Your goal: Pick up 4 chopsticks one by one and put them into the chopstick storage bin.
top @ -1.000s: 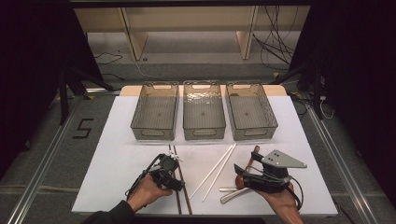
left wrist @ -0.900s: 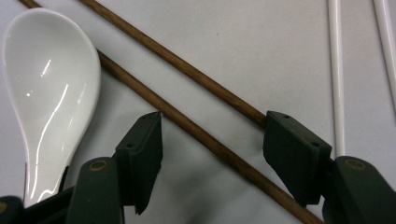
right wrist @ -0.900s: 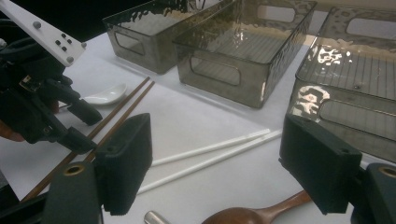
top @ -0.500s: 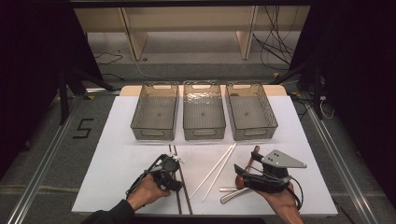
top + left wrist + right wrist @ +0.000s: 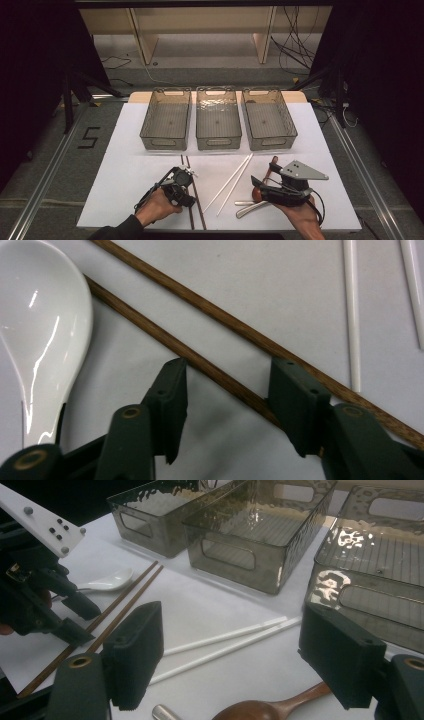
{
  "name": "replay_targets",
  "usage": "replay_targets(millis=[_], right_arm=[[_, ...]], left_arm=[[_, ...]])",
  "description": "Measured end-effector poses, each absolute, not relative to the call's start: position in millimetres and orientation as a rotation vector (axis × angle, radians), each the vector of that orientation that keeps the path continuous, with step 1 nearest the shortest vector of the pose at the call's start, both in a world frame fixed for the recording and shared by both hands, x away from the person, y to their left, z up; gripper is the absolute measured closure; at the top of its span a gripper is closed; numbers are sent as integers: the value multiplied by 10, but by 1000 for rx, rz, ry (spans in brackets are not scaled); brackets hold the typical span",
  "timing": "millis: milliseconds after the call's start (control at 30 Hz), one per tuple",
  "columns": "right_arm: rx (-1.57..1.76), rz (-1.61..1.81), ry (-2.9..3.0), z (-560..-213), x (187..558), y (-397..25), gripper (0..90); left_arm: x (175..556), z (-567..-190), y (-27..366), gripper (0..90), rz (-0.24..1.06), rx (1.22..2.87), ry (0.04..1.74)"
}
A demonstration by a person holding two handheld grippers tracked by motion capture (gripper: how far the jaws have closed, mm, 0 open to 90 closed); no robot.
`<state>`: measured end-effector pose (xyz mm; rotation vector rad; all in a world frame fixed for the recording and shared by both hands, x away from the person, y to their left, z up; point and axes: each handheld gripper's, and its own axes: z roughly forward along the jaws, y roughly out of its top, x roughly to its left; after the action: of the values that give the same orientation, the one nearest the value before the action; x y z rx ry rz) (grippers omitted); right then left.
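My left gripper (image 5: 232, 392) is open low over the white table, and one of the two brown wooden chopsticks (image 5: 215, 372) runs slantwise between its jaws. A white ceramic spoon (image 5: 42, 335) lies just left of those jaws. In the high view this gripper (image 5: 186, 176) sits over the brown chopsticks (image 5: 196, 200) at front centre-left. My right gripper (image 5: 240, 645) is open above a brown wooden spoon (image 5: 270, 709); nothing is held. It shows at front right (image 5: 261, 186) in the high view, by the wooden spoon (image 5: 272, 167).
Two white chopsticks (image 5: 232, 182) lie side by side between the grippers, with a metal spoon (image 5: 247, 207) near the front edge. Three smoky clear bins (image 5: 219, 142) stand in a row at the back of the table, all apparently without contents.
My left gripper has shifted slightly toward the person, staying over the brown chopsticks. The right gripper has hardly moved.
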<state>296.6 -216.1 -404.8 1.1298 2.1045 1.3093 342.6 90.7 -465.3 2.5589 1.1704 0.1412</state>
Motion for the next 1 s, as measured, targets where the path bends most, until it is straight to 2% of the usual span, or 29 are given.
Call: replay_targets(millis=[500, 867, 1000], right_arm=[[1134, 1307, 2100, -4045, 2963, -2170, 268], [1140, 1308, 2096, -4041, 2962, -2181, 268], [1139, 1309, 2094, -4039, 2962, -2183, 268]], left_arm=[[3450, -4645, 849, 461, 128, 2631, 1143], [3471, -4642, 867, 506, 122, 2652, 1096], [3472, -4637, 875, 549, 119, 2657, 1084]])
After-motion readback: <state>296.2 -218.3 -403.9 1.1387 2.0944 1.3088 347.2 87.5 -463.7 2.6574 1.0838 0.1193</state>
